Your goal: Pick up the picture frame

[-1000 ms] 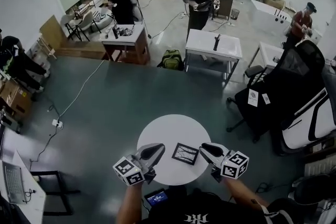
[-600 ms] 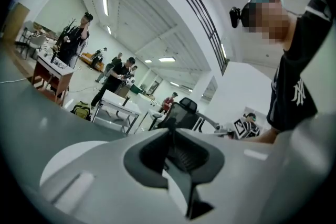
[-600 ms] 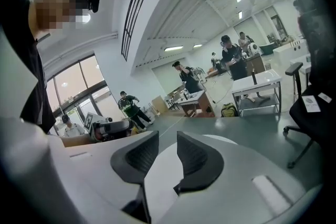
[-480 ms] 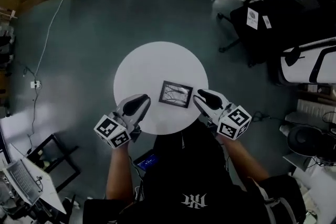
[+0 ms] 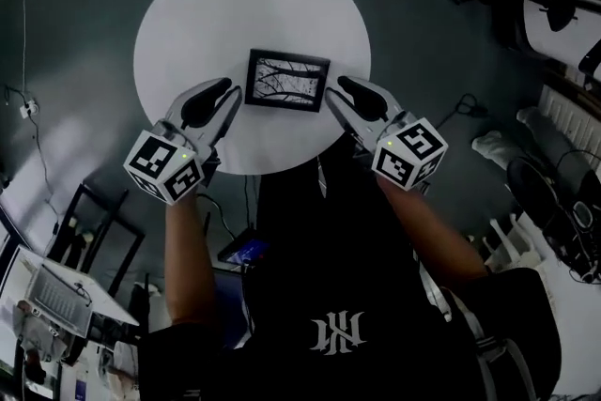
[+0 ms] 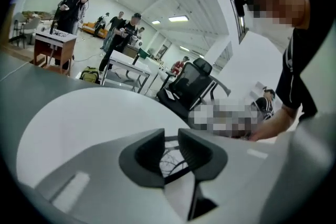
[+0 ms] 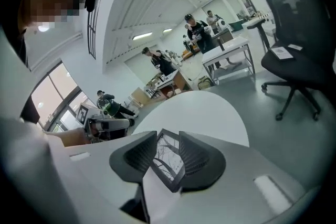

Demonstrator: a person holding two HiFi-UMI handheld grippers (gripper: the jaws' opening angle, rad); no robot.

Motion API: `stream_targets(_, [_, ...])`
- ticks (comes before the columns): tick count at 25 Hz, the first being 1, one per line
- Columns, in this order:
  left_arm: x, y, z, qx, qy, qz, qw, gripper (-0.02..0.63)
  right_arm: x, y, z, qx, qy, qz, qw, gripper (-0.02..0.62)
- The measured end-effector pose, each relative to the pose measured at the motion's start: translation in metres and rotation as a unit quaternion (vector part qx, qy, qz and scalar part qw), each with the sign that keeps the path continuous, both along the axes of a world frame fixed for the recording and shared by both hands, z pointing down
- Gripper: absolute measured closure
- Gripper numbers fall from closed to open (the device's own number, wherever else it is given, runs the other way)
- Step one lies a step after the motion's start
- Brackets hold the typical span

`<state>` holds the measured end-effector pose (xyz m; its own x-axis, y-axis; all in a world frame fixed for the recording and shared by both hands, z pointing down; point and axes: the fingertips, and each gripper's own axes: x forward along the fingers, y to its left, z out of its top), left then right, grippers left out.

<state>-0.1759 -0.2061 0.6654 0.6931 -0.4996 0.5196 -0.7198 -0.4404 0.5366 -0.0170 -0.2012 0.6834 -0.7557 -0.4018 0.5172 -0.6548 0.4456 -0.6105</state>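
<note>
Both grippers are down at the round white table (image 5: 188,23). The picture frame (image 5: 286,80) lies flat and face up on the half nearer the person, a little in from the rim. There is plenty of bare tabletop beyond it and out to either side, with dark floor all round the table. On the near side things are tighter, because the rim runs just under the grippers' bodies and the person's torso is right behind it.

The frame's long axis runs left to right across the head view, its right end dipping slightly toward the person. Its short ends face the two tools.

The forearms reach forward and angle inward, with the marker cubes (image 5: 164,166) trailing near the table's edge and both noses tipped downward. The left gripper (image 5: 230,94) sits at the frame's left end. Its jaws have just been opening and stand spread, and the frame (image 6: 169,160) shows through the gap. The right gripper (image 5: 335,89) sits at the right end. Its jaws are also freshly opened and wide apart, with the frame's end (image 7: 168,157) in the gap and neither pad pressing on it.
</note>
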Motion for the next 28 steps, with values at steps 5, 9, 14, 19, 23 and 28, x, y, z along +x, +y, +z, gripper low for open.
stream_targets(5, [0.009, 0.014, 0.054, -0.063, -0.037, 0.031, 0.9968, 0.505, 0.005, 0.017, 0.045, -0.041, 0.016, 0.017, 0.999, 0.462])
stream_targets(9, [0.015, 0.029, 0.085, -0.098, -0.051, 0.043, 0.9929, 0.505, 0.006, 0.031, 0.066, -0.061, 0.025, 0.021, 0.998, 0.462])
stream_targets(14, [0.017, 0.03, 0.102, -0.118, -0.069, 0.04, 0.9897, 0.504, 0.005, 0.034, 0.079, -0.074, 0.031, 0.029, 0.996, 0.462])
stream_targets(19, [0.014, 0.029, 0.108, -0.132, -0.111, 0.044, 0.9841, 0.5, -0.002, 0.034, 0.08, -0.07, 0.039, 0.029, 0.996, 0.46])
stream_targets(23, [0.019, 0.03, 0.109, -0.14, -0.11, 0.042, 0.9831, 0.5, -0.002, 0.034, 0.084, -0.075, 0.05, 0.036, 0.995, 0.46])
stream_targets(28, [0.02, 0.03, 0.108, -0.139, -0.118, 0.033, 0.9827, 0.505, -0.004, 0.032, 0.084, -0.077, 0.059, 0.042, 0.994, 0.484])
